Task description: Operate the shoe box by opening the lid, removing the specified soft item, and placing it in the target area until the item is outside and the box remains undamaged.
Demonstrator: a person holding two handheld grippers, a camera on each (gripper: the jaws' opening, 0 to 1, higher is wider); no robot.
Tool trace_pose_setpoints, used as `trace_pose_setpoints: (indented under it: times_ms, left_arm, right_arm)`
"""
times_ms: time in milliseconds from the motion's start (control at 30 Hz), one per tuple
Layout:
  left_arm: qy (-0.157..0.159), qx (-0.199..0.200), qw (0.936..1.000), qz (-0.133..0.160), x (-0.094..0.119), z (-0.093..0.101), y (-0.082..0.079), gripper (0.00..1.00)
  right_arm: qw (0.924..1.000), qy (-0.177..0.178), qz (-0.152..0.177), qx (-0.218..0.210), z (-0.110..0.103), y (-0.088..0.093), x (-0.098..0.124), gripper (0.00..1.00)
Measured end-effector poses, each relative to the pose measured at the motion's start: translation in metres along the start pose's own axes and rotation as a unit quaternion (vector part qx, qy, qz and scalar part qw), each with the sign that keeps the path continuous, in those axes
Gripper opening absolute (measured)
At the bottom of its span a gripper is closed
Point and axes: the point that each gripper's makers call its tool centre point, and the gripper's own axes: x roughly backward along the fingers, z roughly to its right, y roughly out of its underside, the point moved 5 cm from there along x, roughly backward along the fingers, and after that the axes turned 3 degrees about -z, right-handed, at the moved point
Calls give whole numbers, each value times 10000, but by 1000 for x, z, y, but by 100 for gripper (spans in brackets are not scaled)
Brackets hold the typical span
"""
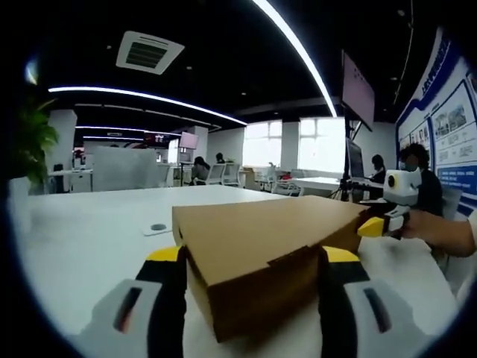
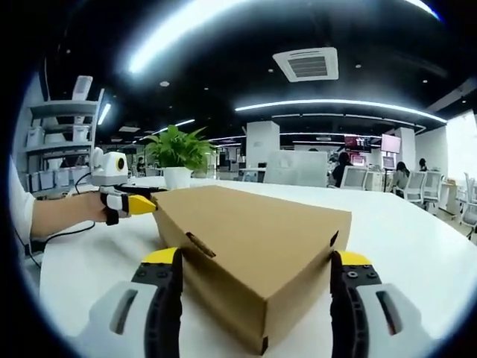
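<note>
A closed brown box (image 1: 272, 253) is lying on the white surface (image 1: 82, 246), lid still down. In the left gripper view, the left claw (image 1: 253, 257) is spreading wide, its jaws standing either side of the box's near end; whether they are touching the cardboard cannot be told. The right claw (image 1: 371, 226) is coming in at the box's far right corner, its yellow tip meeting that edge. In the right gripper view, the right claw (image 2: 253, 261) is likewise standing open, straddling the box (image 2: 253, 246) at its near corner, with the left claw (image 2: 141, 203) pointing at the box's far left corner. Left of the box a small round disc (image 1: 157, 227) is sitting on the surface. Beyond the box a potted plant (image 2: 177, 155) is standing; otherwise the surface (image 2: 417, 231) is running open around the box's edges.
</note>
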Motion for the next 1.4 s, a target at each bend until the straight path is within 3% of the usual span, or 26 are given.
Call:
trace_pose_setpoints:
  times_ms: [467, 967, 1267, 1400]
  left_arm:
    - [-422, 65, 9991, 35, 30, 10, 4, 71]
    - [-850, 152, 9961, 200, 72, 24, 12, 71]
    - [-976, 174, 9943, 400, 88, 34, 17, 70]
    - [-1004, 186, 9942, 345, 92, 41, 16, 70]
  right_arm:
    - [9982, -527, -260, 104, -5, -3, -2, 82]
    - [9950, -967, -168, 192, -29, -2, 0, 81]
    - [9933, -1117, -176, 238, -37, 0, 8, 81]
    - [9931, -1141, -137, 229, -41, 1, 15, 81]
